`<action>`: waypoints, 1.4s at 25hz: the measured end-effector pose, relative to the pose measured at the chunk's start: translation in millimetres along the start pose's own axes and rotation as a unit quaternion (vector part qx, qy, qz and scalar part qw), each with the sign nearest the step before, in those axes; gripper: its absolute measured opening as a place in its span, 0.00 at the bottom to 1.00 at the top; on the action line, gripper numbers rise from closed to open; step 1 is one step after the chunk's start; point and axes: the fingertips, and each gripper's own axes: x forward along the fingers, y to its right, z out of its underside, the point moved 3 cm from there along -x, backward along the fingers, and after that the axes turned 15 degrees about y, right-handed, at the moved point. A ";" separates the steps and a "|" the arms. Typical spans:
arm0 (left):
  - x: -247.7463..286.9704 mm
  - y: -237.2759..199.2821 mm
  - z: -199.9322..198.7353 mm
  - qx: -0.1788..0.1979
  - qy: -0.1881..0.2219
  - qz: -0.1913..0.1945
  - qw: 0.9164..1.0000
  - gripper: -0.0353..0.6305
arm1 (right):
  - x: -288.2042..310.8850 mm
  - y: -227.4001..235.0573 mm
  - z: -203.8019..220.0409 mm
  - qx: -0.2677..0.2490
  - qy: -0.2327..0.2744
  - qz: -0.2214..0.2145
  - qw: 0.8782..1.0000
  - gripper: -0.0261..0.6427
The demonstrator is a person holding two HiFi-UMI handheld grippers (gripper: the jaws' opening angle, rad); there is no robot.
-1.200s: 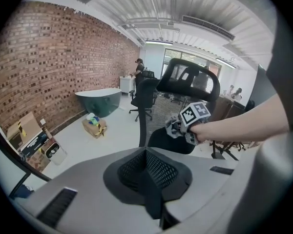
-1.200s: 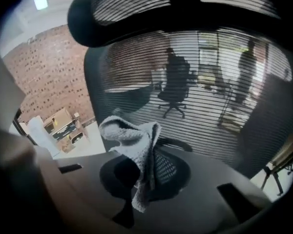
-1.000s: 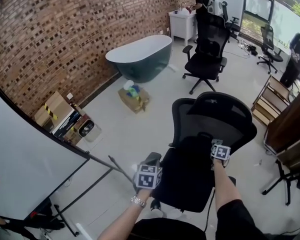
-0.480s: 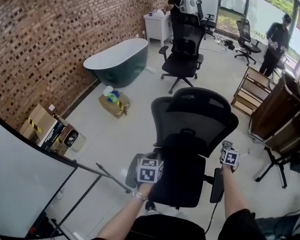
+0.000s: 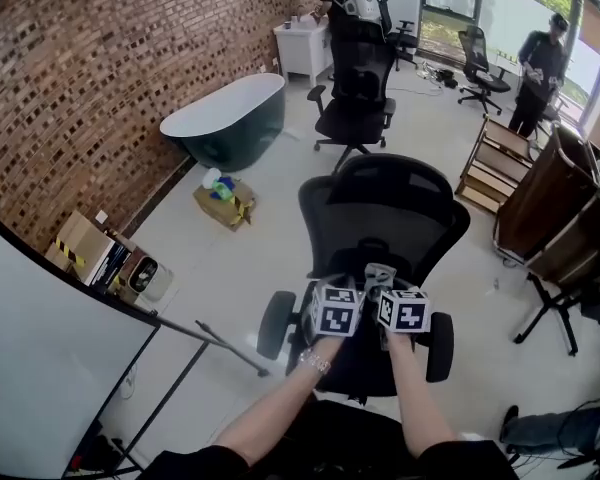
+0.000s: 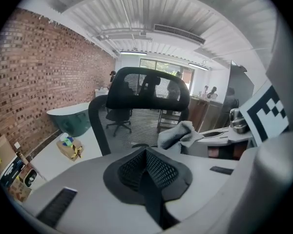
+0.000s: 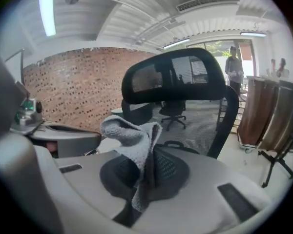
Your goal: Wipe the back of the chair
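black mesh chair point(image 5: 380, 218) is dead centre, and both grippers sit side by side close to its backrest. the right gripper point(image 7: 144, 179) is pinching a grey cloth point(image 7: 134, 135), which bunches up above the jaws and hangs just in front of the mesh. can't tell if it's touching the mesh. the left gripper point(image 6: 146, 174) is squeezed together with nothing in it, just left of the cloth. a teal bathtub point(image 5: 223, 120) sits well beyond the chair, with a second office chair point(image 5: 355, 93) past it.
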 end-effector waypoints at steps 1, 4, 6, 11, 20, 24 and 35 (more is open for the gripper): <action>-1.9 2.2 -1.4 0.004 0.001 0.004 1.000 0.06 | -1.4 -8.1 1.8 0.001 -0.004 -0.005 1.000 0.06; -13.9 3.1 2.6 0.016 -0.006 0.015 1.000 0.06 | -9.4 -25.0 10.7 0.012 -0.011 -0.011 1.000 0.06; -23.9 4.0 9.5 0.013 -0.018 0.023 0.999 0.06 | -19.4 -31.5 16.5 0.016 -0.015 -0.005 1.000 0.06; -43.4 12.2 19.2 0.004 -0.027 0.043 0.999 0.06 | -41.6 -34.8 24.5 0.014 -0.010 0.020 1.000 0.06; -96.7 49.7 41.2 0.008 -0.036 0.039 0.999 0.06 | -103.7 -38.6 52.8 0.032 -0.010 0.021 0.999 0.06; -123.0 79.6 42.2 0.009 -0.029 0.023 0.999 0.06 | -139.9 -39.7 60.4 0.035 -0.014 -0.004 0.999 0.06; -159.1 107.0 41.2 0.026 -0.028 0.026 0.999 0.06 | -179.3 -58.0 68.8 0.031 -0.025 -0.036 0.999 0.06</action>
